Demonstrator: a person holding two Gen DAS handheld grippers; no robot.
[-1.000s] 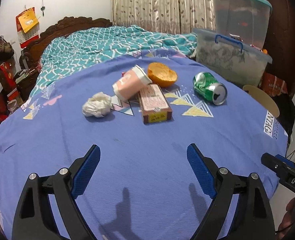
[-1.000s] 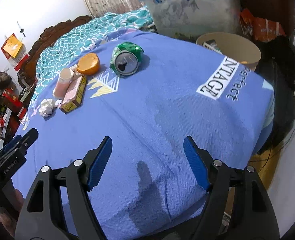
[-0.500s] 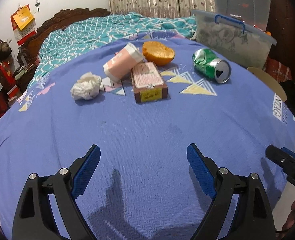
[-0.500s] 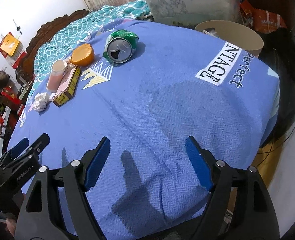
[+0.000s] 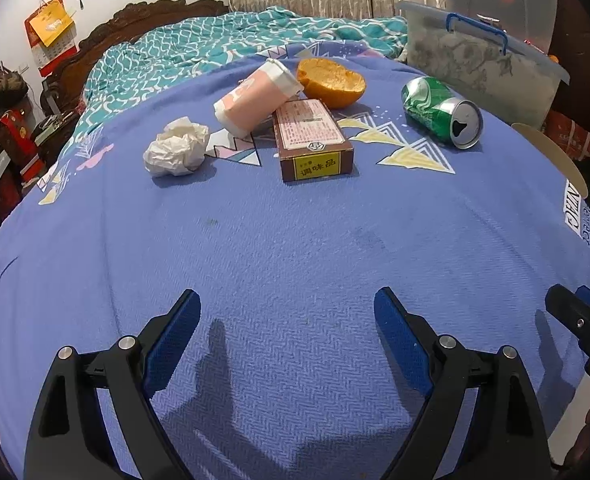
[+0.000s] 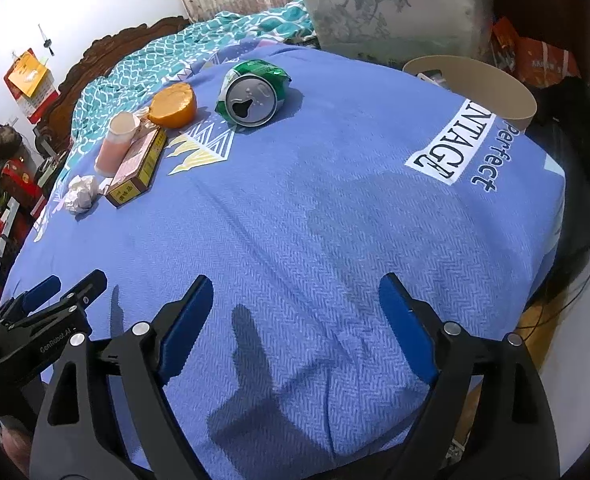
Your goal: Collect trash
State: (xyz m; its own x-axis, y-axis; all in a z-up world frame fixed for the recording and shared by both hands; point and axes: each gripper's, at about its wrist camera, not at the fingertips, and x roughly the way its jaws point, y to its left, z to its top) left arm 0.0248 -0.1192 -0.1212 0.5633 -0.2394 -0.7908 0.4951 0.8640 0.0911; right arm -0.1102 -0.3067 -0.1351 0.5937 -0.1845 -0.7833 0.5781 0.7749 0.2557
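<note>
On the blue bedsheet [image 5: 295, 240] lie a crumpled white paper [image 5: 177, 147], a pink cup [image 5: 255, 98] on its side, a brown box [image 5: 313, 140], an orange half [image 5: 331, 82] and a dented green can [image 5: 441, 112]. My left gripper [image 5: 287, 294] hovers open over bare sheet, well short of them. My right gripper [image 6: 295, 280] is nearer the can [image 6: 253, 94]; its jaws are opening with nothing between them. A tan round bin [image 6: 471, 84] stands past the bed's right edge.
A clear storage box [image 6: 395, 12] with a blue handle sits behind the can, next to a teal quilt [image 5: 215, 48]. The wooden headboard [image 5: 107, 36] and cluttered shelves [image 5: 3, 140] are at the left. The bed drops off at the right edge.
The left view has sunk and tipped down, so the trash now looks larger and nearer. The right gripper's fingers have spread wider apart.
</note>
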